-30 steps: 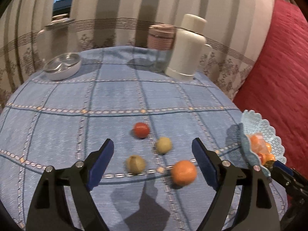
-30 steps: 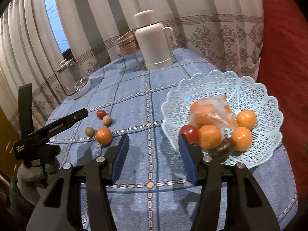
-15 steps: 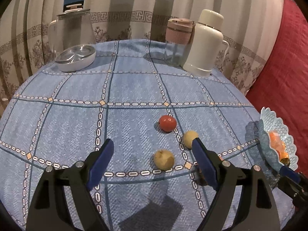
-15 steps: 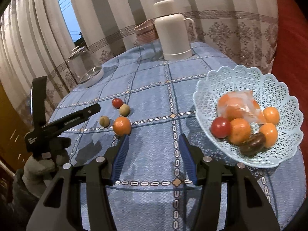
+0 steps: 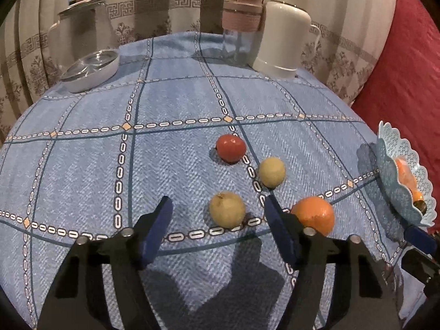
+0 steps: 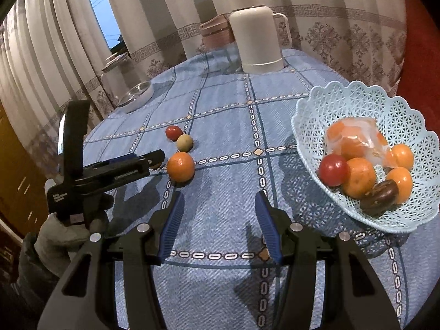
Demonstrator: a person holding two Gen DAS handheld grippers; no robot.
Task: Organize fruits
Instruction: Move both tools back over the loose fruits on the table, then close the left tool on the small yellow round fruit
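Loose fruits lie on the blue checked tablecloth: a red tomato (image 5: 230, 147), a small yellow-green fruit (image 5: 271, 171), a second yellow-green fruit (image 5: 227, 212) and an orange (image 5: 313, 215). My left gripper (image 5: 218, 220) is open, its jaws on either side of the nearer yellow-green fruit, not touching it. It also shows in the right wrist view (image 6: 154, 158). My right gripper (image 6: 218, 214) is open and empty over bare cloth, left of the light blue basket (image 6: 343, 93), which holds oranges, a tomato and a dark fruit.
A white thermos (image 5: 284, 27) and a pink-lidded jar (image 5: 240, 24) stand at the table's far edge. A shallow glass-lidded dish (image 5: 90, 70) and a glass pitcher (image 5: 82, 24) stand far left. A red cushion (image 5: 404, 63) lies to the right, curtains behind.
My left gripper has moved forward and lower toward the loose fruits, so the nearer yellow-green fruit now lies between its jaws. The right gripper has shifted left, away from the basket.
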